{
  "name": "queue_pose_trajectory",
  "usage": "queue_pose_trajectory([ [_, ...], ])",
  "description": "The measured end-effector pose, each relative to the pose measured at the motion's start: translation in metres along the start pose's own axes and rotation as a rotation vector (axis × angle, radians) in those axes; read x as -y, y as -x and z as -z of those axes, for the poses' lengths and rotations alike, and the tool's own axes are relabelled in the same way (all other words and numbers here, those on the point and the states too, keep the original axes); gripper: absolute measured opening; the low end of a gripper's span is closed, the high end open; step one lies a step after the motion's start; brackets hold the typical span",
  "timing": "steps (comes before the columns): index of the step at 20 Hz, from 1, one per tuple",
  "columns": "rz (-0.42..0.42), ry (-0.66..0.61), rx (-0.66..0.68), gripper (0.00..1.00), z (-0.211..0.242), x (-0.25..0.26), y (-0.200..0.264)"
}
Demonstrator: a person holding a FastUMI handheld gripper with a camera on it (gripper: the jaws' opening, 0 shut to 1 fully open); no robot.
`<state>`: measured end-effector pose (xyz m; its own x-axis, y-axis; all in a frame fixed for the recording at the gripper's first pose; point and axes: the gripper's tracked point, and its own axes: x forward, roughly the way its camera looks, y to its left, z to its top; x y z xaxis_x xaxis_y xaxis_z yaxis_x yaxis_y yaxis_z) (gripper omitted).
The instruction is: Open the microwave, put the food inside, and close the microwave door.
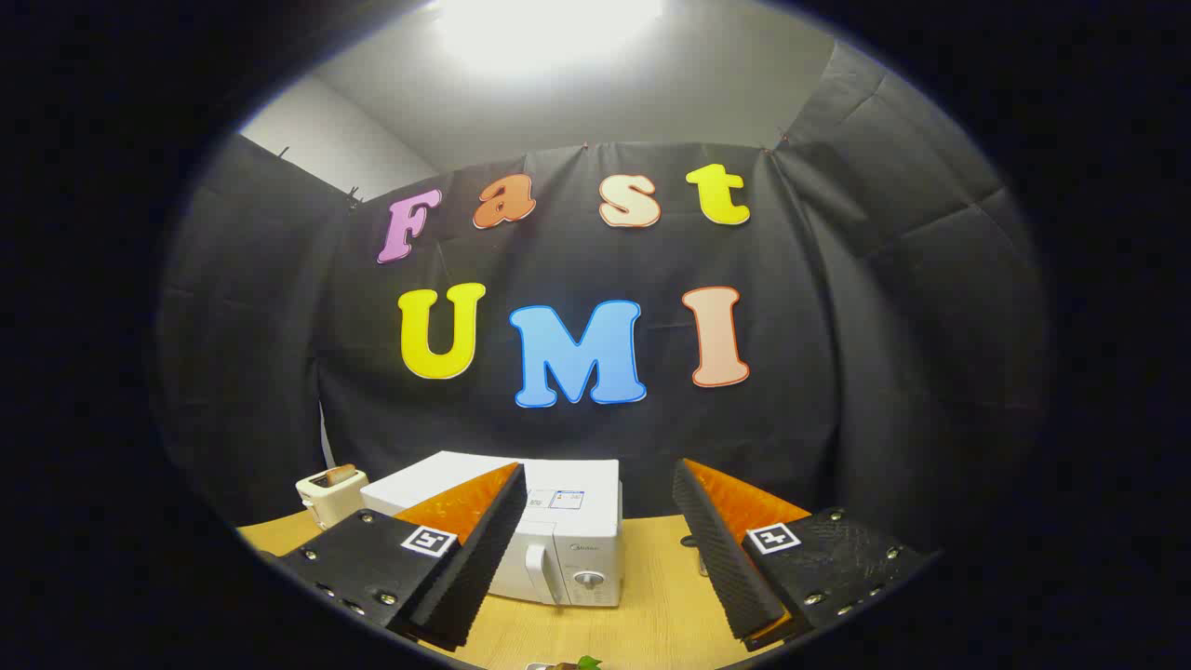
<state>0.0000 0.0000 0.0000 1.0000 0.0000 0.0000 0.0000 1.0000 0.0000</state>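
Observation:
A white microwave (558, 521) stands on the wooden table (651, 614) ahead of my fingers, its door shut, with a vertical handle (538, 569) and a round knob (588, 578) on its front right. My gripper (600, 549) is held above the table and is open, nothing between its fingers. The left finger (475, 558) overlaps the microwave's left part in the view. A bit of green and white, perhaps the food (572, 663), peeks in just below the fingers.
A cream toaster (330, 493) with bread in its slot stands left of the microwave. A small dark object (690, 541) lies on the table near the right finger. Black cloth walls close in the booth behind and at both sides.

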Motion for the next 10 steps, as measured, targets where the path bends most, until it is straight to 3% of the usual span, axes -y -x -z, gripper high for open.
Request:
queue_pose_trajectory([
  [6,-0.004,0.035,0.007,0.98,0.008,-0.009,-0.005],
  [10,0.067,0.060,0.029,0.98,0.010,0.003,-0.005],
])
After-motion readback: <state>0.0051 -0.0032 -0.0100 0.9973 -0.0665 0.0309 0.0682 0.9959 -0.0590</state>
